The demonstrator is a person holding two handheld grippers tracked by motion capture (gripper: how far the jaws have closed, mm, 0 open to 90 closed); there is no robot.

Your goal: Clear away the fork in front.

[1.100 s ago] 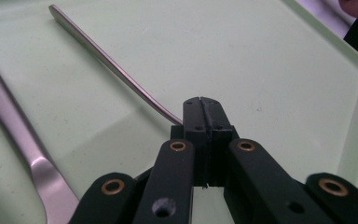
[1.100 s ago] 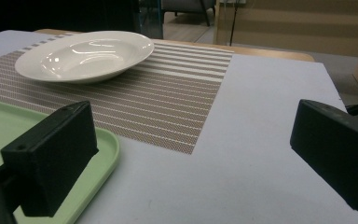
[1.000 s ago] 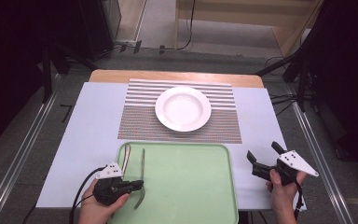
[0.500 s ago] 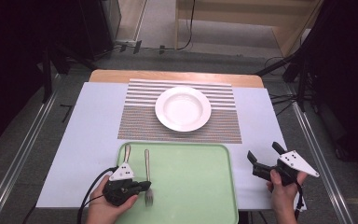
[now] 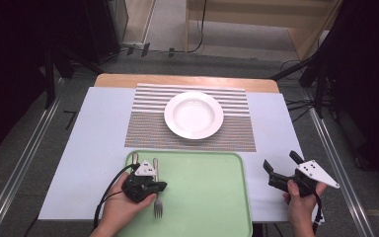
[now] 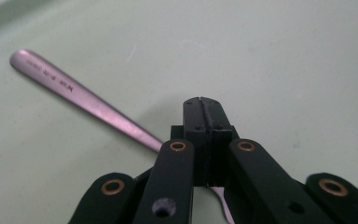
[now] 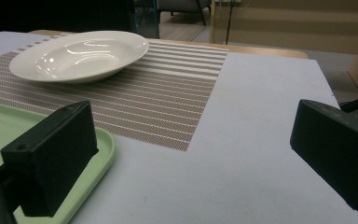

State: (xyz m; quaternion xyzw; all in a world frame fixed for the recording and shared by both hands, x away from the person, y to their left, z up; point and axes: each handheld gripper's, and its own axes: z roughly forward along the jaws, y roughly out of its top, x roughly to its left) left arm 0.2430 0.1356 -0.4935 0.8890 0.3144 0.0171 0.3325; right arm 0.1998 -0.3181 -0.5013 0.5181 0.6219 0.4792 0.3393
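Observation:
A metal fork point(image 5: 158, 211) lies lengthwise at the left of the green tray point(image 5: 207, 197), handle away from me and tines near me. My left gripper point(image 5: 162, 186) crosses its neck from the left. In the left gripper view the jaws are pressed together point(image 6: 200, 105), with the fork's handle point(image 6: 74, 91) running out to the upper left. Right of the tray, my right gripper point(image 5: 281, 164) is held over the white table cover. It stands open point(image 7: 191, 154) with nothing between its fingers and faces the plate.
A white plate point(image 5: 193, 114) point(image 7: 79, 53) sits on a striped placemat point(image 5: 143, 133) beyond the tray. A second utensil handle point(image 5: 134, 158) pokes out at the tray's far left corner. The tray's rim point(image 7: 98, 149) lies just left of the right gripper.
My left gripper has moved right and slightly away from me over the tray, and the fork now lies straighter. The right gripper has stayed put.

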